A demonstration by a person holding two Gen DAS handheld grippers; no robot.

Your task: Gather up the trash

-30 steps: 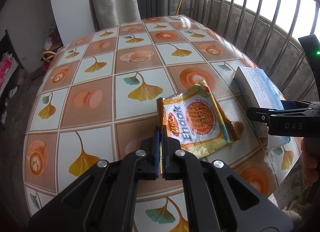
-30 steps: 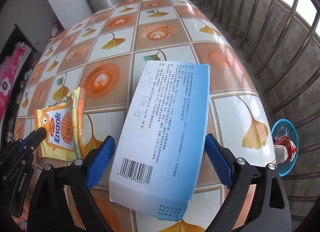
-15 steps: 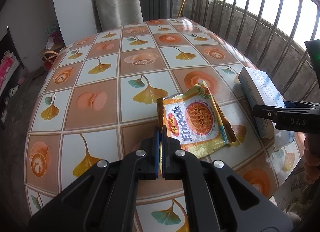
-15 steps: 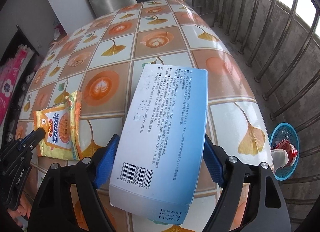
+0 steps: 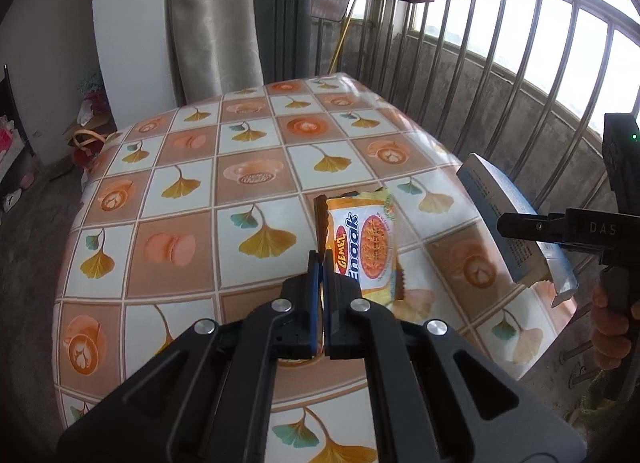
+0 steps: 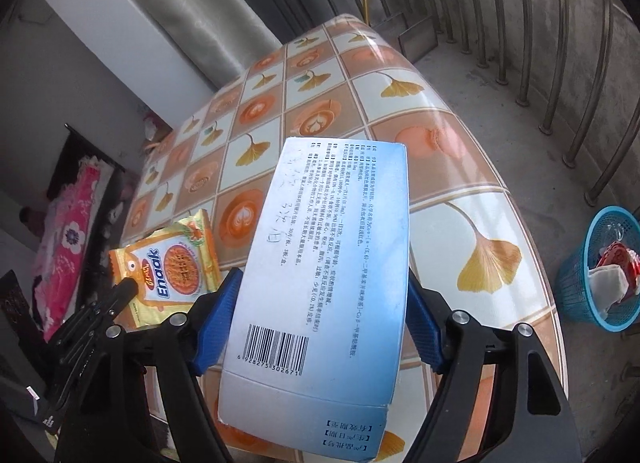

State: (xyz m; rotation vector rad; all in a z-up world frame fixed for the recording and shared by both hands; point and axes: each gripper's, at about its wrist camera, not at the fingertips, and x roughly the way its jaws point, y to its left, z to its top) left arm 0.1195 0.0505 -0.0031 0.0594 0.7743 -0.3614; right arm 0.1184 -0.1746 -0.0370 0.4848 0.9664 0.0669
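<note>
I see a leaf-patterned worktop (image 5: 180,231) beside balcony railings (image 5: 500,75). My left tool (image 5: 319,263) pinches the snack packet (image 5: 366,247); right tool (image 6: 320,315) clamps the blue box (image 6: 328,263). The floor basket (image 6: 600,271) holds trash.

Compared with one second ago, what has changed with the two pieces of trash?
Both were lifted off the table. The right hand-held gripper closed its pads on the blue box and raised it. The left hand-held gripper, shut throughout, lifted the snack packet. The blue basket stayed on the floor.
</note>
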